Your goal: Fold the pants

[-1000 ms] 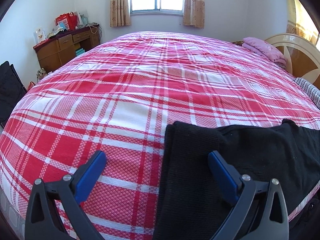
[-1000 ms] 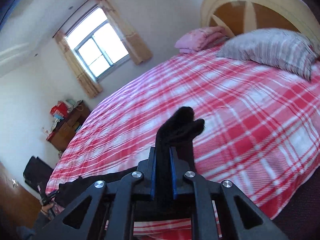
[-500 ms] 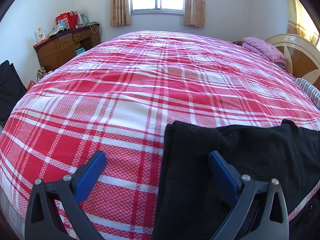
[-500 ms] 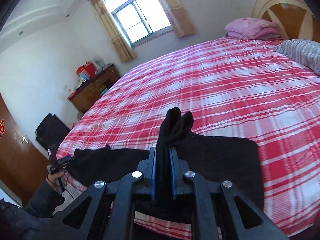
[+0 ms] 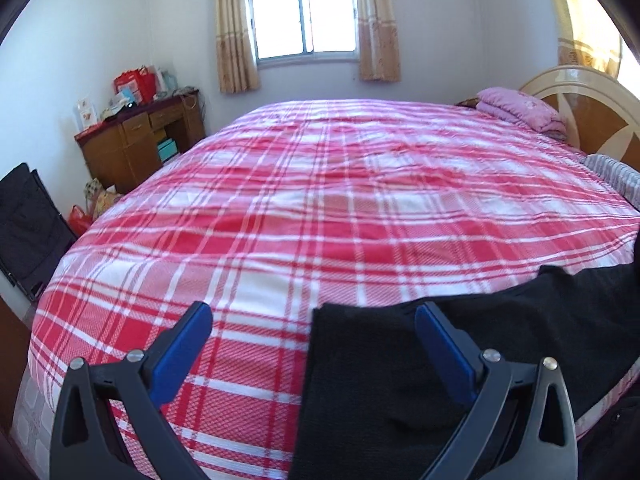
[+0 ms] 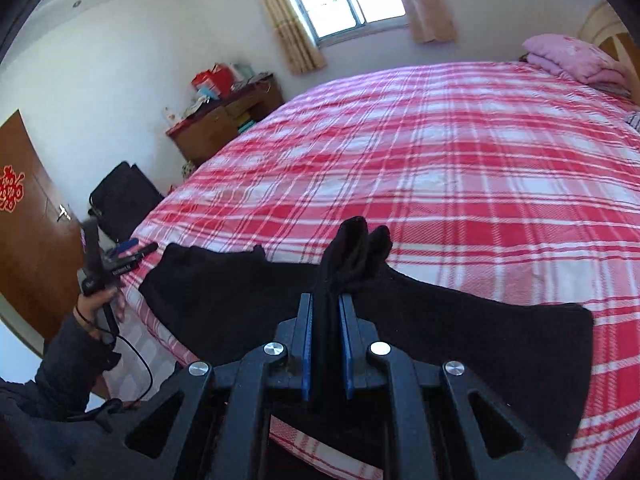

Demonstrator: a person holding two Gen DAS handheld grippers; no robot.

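Right gripper [image 6: 327, 322] clenched on a bunched fold of the black knit fabric pants [image 6: 460, 320], blue pads pressed to the cloth, which pokes up past the tips; rest of pants spread flat along the near edge of the red-and-white plaid bedspread [image 6: 440, 160]; near end cut off below the gripper body. Left gripper [image 5: 314, 322] released, jaws wide apart, gripping nothing; right blue finger [image 5: 444, 352] over the pants' end [image 5: 360, 368], left finger over bare plaid; contact with the cloth hard to judge; pants run out of frame to the right. Beyond: folded pink blanket [image 5: 520, 112] by cream-and-wood headboard [image 5: 592, 112]; striped grey pillow [image 5: 616, 172] partly cut off; brown wooden desk [image 5: 136, 140] with cluttered top, items indistinct; curtained window [image 5: 304, 20] on far wall.
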